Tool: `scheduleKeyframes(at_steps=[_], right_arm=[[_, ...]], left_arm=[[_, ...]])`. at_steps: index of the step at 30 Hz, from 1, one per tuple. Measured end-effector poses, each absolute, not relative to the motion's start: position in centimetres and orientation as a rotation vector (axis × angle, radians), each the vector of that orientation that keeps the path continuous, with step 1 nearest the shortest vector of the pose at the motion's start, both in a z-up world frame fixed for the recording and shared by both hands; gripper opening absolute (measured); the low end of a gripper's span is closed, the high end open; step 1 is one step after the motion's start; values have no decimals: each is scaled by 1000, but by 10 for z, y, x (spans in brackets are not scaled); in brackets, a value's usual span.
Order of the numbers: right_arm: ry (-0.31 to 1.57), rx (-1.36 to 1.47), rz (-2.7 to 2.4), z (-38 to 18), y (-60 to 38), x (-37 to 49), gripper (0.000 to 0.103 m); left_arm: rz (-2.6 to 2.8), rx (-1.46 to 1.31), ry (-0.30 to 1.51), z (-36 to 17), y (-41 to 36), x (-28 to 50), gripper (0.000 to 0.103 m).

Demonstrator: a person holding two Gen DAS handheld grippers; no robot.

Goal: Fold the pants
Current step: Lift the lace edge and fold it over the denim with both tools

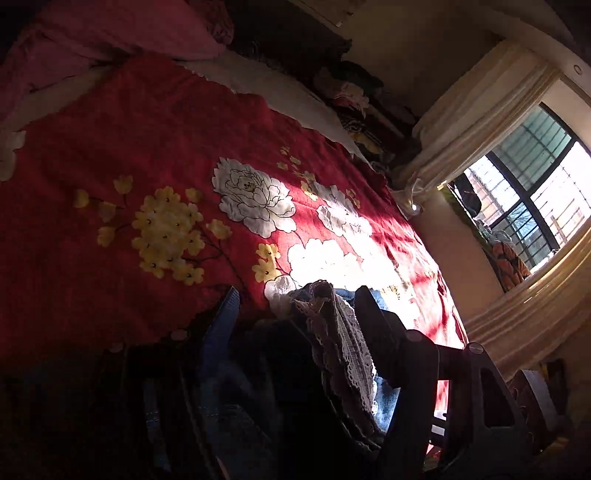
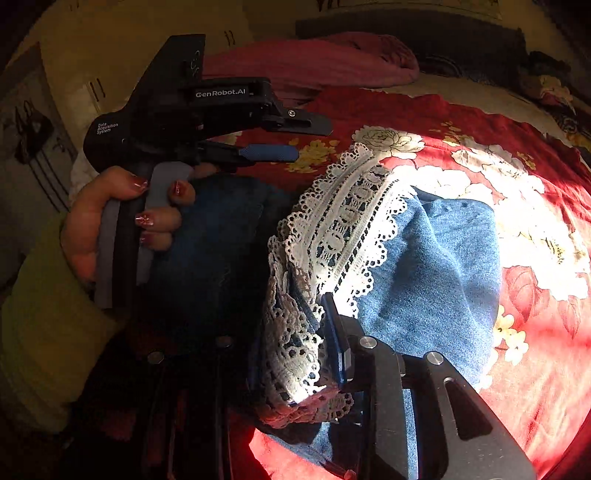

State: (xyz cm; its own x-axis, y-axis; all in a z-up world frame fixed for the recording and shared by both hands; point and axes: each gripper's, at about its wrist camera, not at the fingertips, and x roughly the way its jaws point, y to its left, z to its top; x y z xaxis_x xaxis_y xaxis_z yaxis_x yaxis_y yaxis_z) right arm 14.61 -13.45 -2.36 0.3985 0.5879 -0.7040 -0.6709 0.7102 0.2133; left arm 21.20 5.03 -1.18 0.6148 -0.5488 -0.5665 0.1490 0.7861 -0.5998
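Blue denim pants [image 2: 436, 280] with a white lace hem [image 2: 351, 229] lie bunched on a red floral bedspread [image 2: 480, 122]. My right gripper [image 2: 273, 321] is shut on the gathered lace and denim, and its blue-padded finger [image 2: 334, 343] presses against the lace. The other finger is lost in shadow. My left gripper [image 2: 314, 142] hovers open above the dark part of the denim, held by a person's hand [image 2: 110, 221], with nothing between its tips. In the left wrist view the left gripper [image 1: 299, 295] straddles the lace [image 1: 343, 350] with its jaws wide apart.
A pink quilt [image 1: 110, 33] lies at the head of the bed. Clothes are piled [image 1: 354, 96] along the far side. A barred window [image 1: 524, 192] with cream curtains [image 1: 480, 110] throws sun across the bedspread [image 1: 147, 147]. A yellow-green sleeve [image 2: 44, 314] covers the arm.
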Motion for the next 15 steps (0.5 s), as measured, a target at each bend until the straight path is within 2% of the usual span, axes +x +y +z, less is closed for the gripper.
scheduleKeyframes(at_steps=[4, 6, 7, 10, 15], right_arm=[[822, -200, 817, -29, -117, 136, 41], [811, -213, 843, -28, -113, 130, 59], [809, -208, 870, -27, -114, 127, 62], [750, -189, 916, -12, -129, 118, 62], [736, -171, 826, 1, -173, 120, 69]], left_arm=[[-464, -572, 856, -22, 43, 209, 63], [-461, -539, 891, -27, 32, 211, 64], [-452, -512, 906, -28, 26, 211, 64], [-443, -462, 933, -35, 13, 212, 64], [-430, -451, 966, -38, 5, 222, 64]])
